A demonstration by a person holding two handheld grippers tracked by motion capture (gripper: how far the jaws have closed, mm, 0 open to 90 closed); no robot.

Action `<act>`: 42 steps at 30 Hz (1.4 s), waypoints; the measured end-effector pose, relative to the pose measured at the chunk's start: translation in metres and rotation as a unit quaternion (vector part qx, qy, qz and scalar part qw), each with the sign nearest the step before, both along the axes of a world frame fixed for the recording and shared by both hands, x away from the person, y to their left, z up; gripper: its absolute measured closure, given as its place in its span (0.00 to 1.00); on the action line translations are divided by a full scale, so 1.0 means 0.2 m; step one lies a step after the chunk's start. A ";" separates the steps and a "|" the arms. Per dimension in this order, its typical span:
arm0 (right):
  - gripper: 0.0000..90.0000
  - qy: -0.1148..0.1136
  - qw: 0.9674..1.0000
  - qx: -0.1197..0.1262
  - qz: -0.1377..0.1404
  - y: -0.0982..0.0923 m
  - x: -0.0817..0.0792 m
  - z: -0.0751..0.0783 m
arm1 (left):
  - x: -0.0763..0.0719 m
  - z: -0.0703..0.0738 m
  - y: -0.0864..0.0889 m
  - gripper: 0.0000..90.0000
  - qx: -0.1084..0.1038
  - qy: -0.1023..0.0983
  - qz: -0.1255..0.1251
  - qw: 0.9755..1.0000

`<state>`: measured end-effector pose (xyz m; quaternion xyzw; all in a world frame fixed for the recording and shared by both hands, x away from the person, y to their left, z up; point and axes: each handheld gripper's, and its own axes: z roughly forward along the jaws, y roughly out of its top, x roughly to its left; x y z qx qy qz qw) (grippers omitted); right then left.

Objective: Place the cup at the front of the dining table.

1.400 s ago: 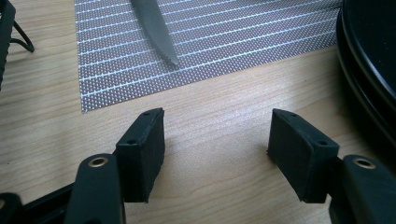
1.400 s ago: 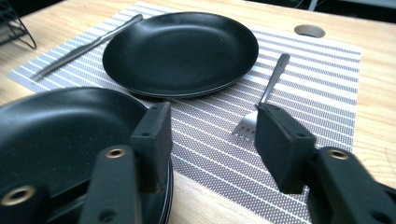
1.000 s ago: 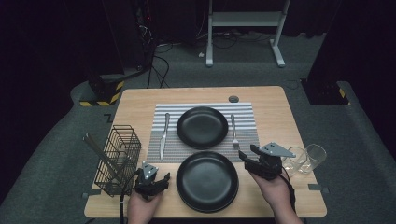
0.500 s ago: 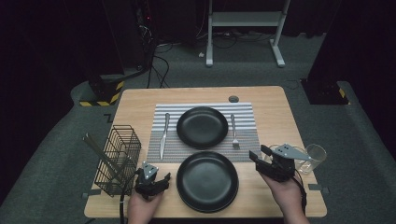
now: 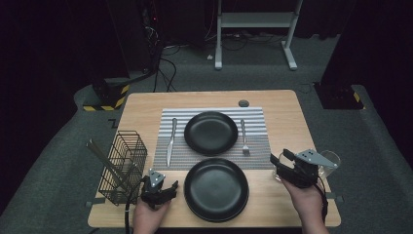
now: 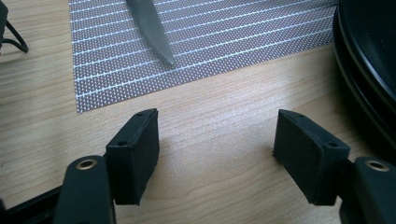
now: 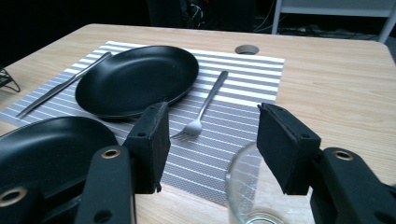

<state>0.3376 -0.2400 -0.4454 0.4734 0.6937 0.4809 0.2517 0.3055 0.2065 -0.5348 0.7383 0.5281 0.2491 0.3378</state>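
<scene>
We see the right gripper [image 5: 283, 165] has swung right, jaws open around the rim of a clear glass [image 7: 254, 193] at the table's right edge, probably next to be grasped, while the left gripper [image 5: 165, 189], jaws just widening on nothing, rests beside the near black plate [image 5: 215, 189].

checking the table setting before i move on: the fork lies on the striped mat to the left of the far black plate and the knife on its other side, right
Not quite. The fork lies to the right of the far black plate, on the striped mat; the knife is the one on its left. The high view shows this.
</scene>
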 end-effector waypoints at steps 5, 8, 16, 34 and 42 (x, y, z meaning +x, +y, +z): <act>0.52 -0.007 1.000 -0.005 -0.012 -0.03 0.00 -0.03 | 0.00 0.00 0.00 0.34 0.000 0.000 0.000 1.000; 0.54 -0.011 1.000 -0.006 -0.019 -0.05 0.00 -0.05 | 0.00 0.00 0.00 0.34 0.000 0.000 0.000 1.000; 0.63 -0.016 0.999 -0.014 -0.024 -0.05 0.00 -0.10 | 0.00 0.00 0.00 0.34 0.000 0.000 -0.001 1.000; 0.77 -0.017 0.999 -0.024 -0.015 -0.03 -0.01 -0.14 | 0.00 0.00 0.00 0.34 0.000 0.000 -0.001 1.000; 0.81 -0.017 0.999 -0.032 -0.019 -0.02 -0.01 -0.16 | 0.00 0.00 0.00 0.34 0.000 0.000 -0.001 1.000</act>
